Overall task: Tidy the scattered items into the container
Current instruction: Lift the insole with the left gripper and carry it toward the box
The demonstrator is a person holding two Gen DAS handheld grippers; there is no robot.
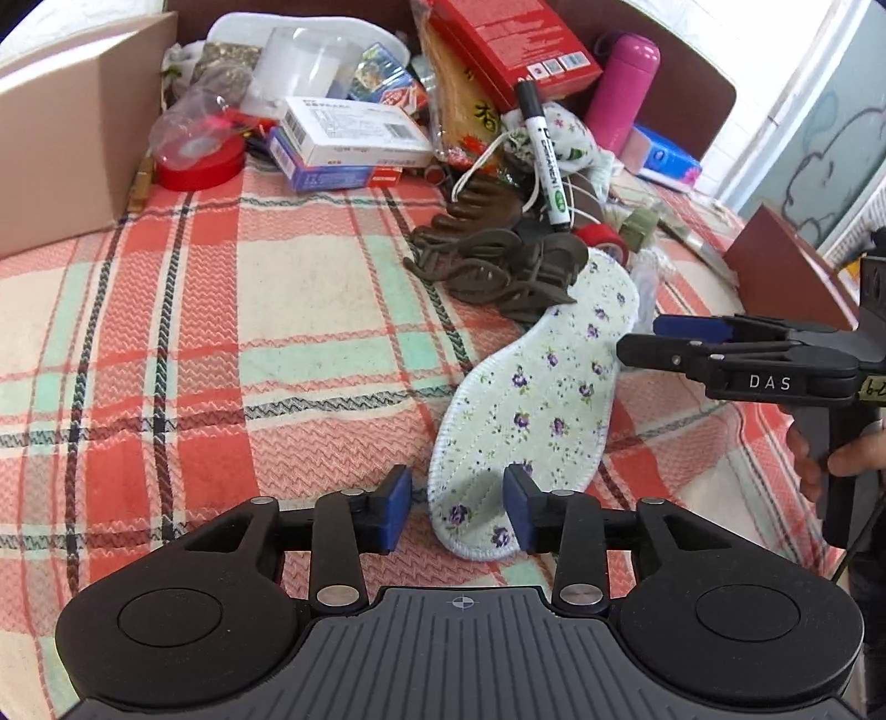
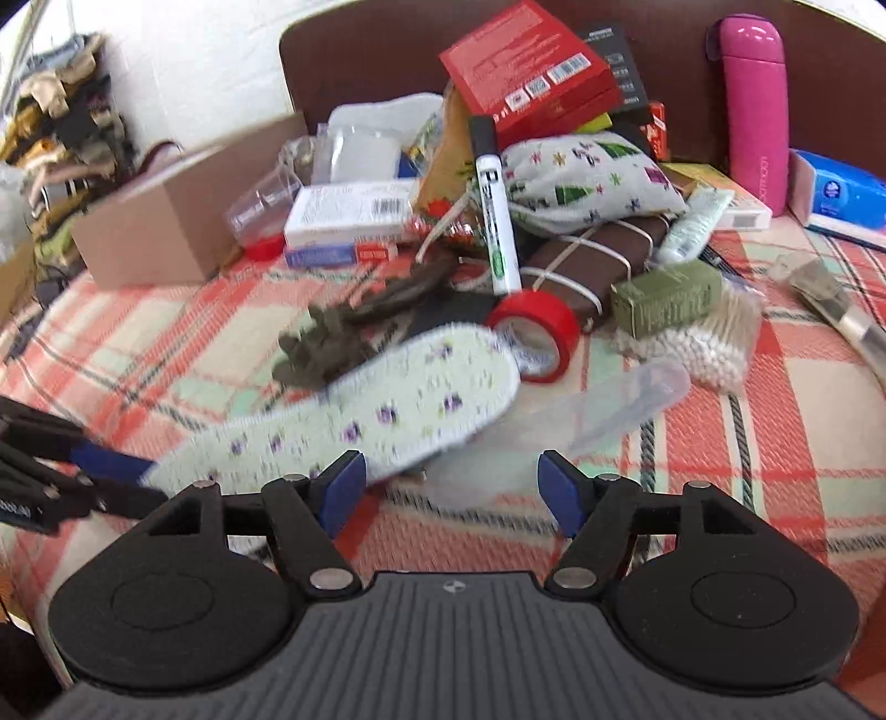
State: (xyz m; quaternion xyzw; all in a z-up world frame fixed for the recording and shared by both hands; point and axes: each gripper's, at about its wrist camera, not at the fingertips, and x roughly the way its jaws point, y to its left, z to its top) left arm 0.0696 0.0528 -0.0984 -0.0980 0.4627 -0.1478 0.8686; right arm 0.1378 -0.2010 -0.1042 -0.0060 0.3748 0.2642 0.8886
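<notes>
A floral shoe insole (image 1: 531, 399) lies on the plaid cloth; its heel end sits between the pads of my open left gripper (image 1: 458, 509). The insole also shows in the right wrist view (image 2: 382, 410), blurred. My right gripper (image 2: 453, 490) is open and empty, just right of the insole's toe half; it shows in the left wrist view (image 1: 659, 338) at the right. The cardboard box (image 1: 72, 127) stands at the far left, also in the right wrist view (image 2: 166, 221). Brown hair claws (image 1: 498, 266), a marker (image 1: 545, 155) and a red tape roll (image 2: 540, 332) lie beyond.
A pile at the back holds a red box (image 1: 515, 50), a pink bottle (image 2: 756, 105), a white and blue carton (image 1: 354, 138), a printed pouch (image 2: 587, 177), cotton swabs (image 2: 714, 343) and a green box (image 2: 667, 296). A brown headboard (image 2: 360, 61) bounds the far side.
</notes>
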